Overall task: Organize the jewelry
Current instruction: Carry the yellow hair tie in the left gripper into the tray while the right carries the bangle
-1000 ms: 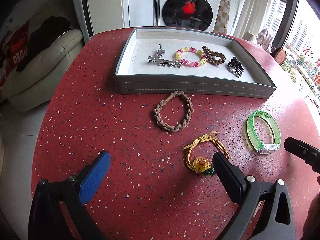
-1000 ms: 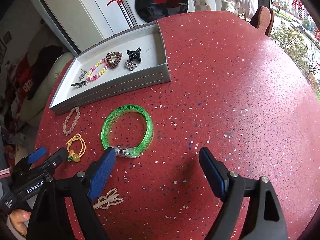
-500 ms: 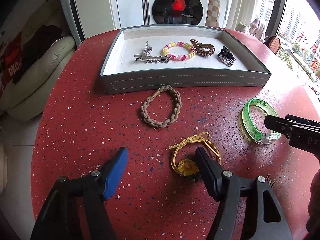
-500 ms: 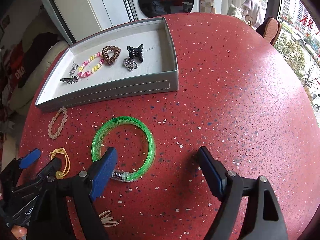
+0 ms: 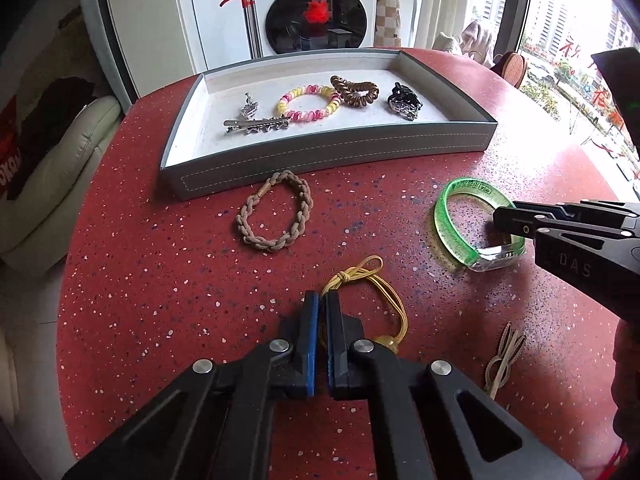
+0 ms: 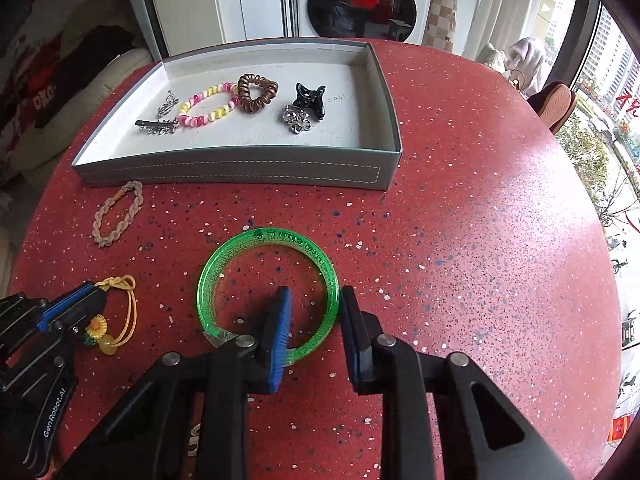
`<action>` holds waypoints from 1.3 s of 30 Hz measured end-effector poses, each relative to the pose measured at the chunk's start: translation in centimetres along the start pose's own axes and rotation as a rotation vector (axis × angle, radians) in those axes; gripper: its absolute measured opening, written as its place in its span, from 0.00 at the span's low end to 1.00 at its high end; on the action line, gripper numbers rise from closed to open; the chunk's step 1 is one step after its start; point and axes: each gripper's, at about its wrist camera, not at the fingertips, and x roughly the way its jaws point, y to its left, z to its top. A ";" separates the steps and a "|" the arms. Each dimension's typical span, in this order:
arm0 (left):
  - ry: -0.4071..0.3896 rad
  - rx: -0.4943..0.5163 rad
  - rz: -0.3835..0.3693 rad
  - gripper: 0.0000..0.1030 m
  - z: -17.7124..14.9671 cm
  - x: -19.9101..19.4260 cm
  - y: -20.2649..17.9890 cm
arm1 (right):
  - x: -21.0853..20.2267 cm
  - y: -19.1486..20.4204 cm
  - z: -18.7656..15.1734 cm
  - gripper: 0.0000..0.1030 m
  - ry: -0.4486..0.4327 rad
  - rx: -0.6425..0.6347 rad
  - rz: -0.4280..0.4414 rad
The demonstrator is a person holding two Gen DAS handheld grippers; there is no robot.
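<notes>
Now my left gripper [image 5: 322,312] is clamped on the yellow hair tie [image 5: 376,292] with its sunflower charm, near the tabletop's [image 6: 480,240] front edge. My right gripper [image 6: 314,312] is closing, its jaws straddling the green bangle's [image 6: 264,240] rim. Behind both, the braided tan bracelet [image 5: 276,216] lies just before the grey tray [image 5: 328,152], which holds clips and spiral ties.

Green bangle [image 6: 269,288], yellow flower tie [image 5: 370,284] and braided tie [image 5: 276,216] lie before the tray [image 5: 328,156].
</notes>
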 end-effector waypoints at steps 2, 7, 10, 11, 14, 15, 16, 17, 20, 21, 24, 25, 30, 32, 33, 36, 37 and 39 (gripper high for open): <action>-0.010 -0.023 -0.030 0.21 -0.2 -0.3 0.4 | -0.1 0.0 -0.1 0.07 -0.007 0.004 0.001; -0.031 -0.040 -0.052 0.21 -0.4 -1.2 1.2 | -0.4 -0.6 -0.8 0.07 -0.025 0.059 0.033; -0.039 -0.061 -0.075 0.21 -0.4 -1.7 1.8 | -1.1 -0.8 -0.9 0.07 -0.040 0.073 0.046; -0.041 -0.069 -0.084 0.21 -0.4 -1.8 1.9 | -1.4 -0.8 -0.9 0.07 -0.044 0.072 0.049; -0.051 -0.078 -0.094 0.19 -0.3 -2.3 2.4 | -2.3 -0.8 -1.0 0.07 -0.064 0.071 0.055; -0.056 -0.080 -0.096 0.19 -0.3 -2.5 2.5 | -2.5 -0.8 -1.0 0.07 -0.070 0.073 0.059; -0.061 -0.083 -0.100 0.19 -0.3 -2.8 2.6 | -2.8 -0.8 -1.0 0.07 -0.075 0.074 0.066; -0.065 -0.086 -0.106 0.19 -0.2 -2.9 2.7 | -3.1 -0.7 -1.1 0.07 -0.079 0.075 0.074; -0.077 -0.089 -0.112 0.19 -0.1 -3.4 3.0 | -3.6 -0.6 -1.2 0.07 -0.085 0.077 0.087; -0.079 -0.089 -0.110 0.19 -0.1 -3.5 3.1 | -3.7 -0.5 -1.2 0.07 -0.087 0.077 0.089; -0.083 -0.098 -0.118 0.19 0.0 -3.7 3.5 | -4.0 -0.4 -1.3 0.07 -0.090 0.079 0.098; -0.086 -0.102 -0.122 0.19 0.1 -3.8 3.5 | -4.1 -0.4 -1.4 0.07 -0.090 0.081 0.102; -0.112 -0.101 -0.129 0.19 0.6 -4.8 3.8 | -4.5 -0.2 -1.4 0.07 -0.096 0.079 0.111; -0.122 -0.100 -0.130 0.19 0.8 -5.2 3.8 | -4.8 -0.2 -1.4 0.07 -0.101 0.078 0.112; -0.128 -0.099 -0.130 0.19 0.9 -5.5 3.8 | -4.9 -0.2 -1.3 0.07 -0.103 0.078 0.114; -0.146 -0.096 -0.134 0.19 1.3 -6.1 4.0 | -5.2 -0.1 -1.2 0.07 -0.108 0.085 0.127; -0.151 -0.097 -0.137 0.19 1.5 -6.3 4.0 | -5.3 -0.2 -1.1 0.07 -0.110 0.086 0.131; -0.163 -0.095 -0.140 0.19 1.8 -6.8 4.1 | -5.5 -0.2 -1.0 0.07 -0.115 0.087 0.134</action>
